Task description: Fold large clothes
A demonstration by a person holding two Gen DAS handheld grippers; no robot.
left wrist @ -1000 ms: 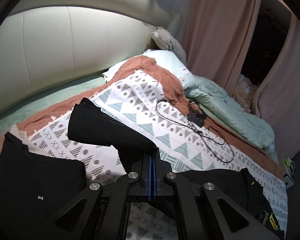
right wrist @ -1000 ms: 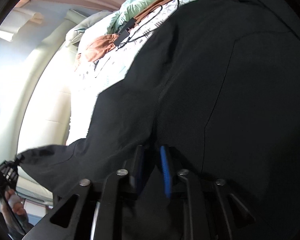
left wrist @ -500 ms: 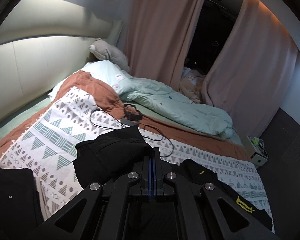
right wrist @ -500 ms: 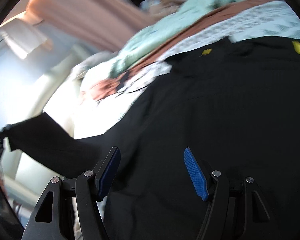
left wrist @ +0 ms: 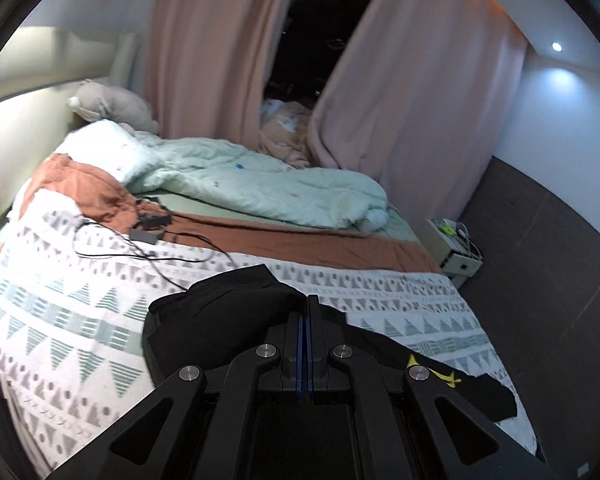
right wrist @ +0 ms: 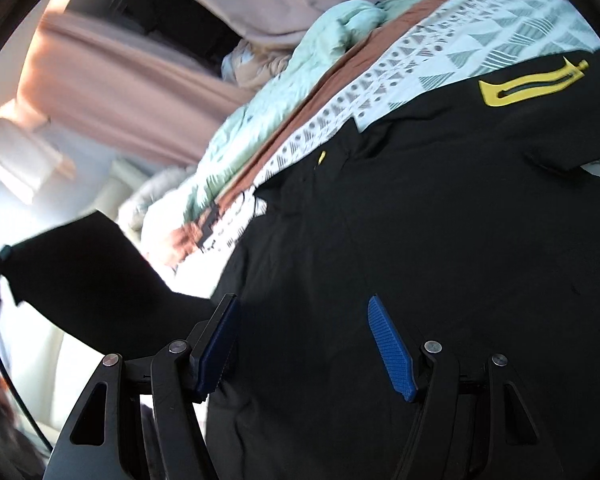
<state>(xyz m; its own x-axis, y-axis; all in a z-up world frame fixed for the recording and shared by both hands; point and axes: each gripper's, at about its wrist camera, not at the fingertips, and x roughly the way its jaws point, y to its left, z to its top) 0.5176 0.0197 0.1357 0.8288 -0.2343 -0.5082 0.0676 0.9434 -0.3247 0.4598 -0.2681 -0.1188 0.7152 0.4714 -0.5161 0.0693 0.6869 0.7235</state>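
Passage was obstructed by a black cable (left wrist: 148, 254) and rumpled duvet (left wrist: 260, 188); open patterned blanket (left wrist: 60, 320) was noted leftward.

Beyond the jaws: a bed (left wrist: 404, 228) covered by a white patterned blanket (left wrist: 60, 320) with a rust-brown border. Directly ahead and beneath the jaws, spread on the blanket, a black jacket (right wrist: 440, 240) with yellow trim. Farther off to the left, a black cable (left wrist: 140, 254) and adapter. Farthest out, a rumpled pale-green duvet (left wrist: 268, 188).

wrist views angled down, sharing bed (left wrist: 80, 312)
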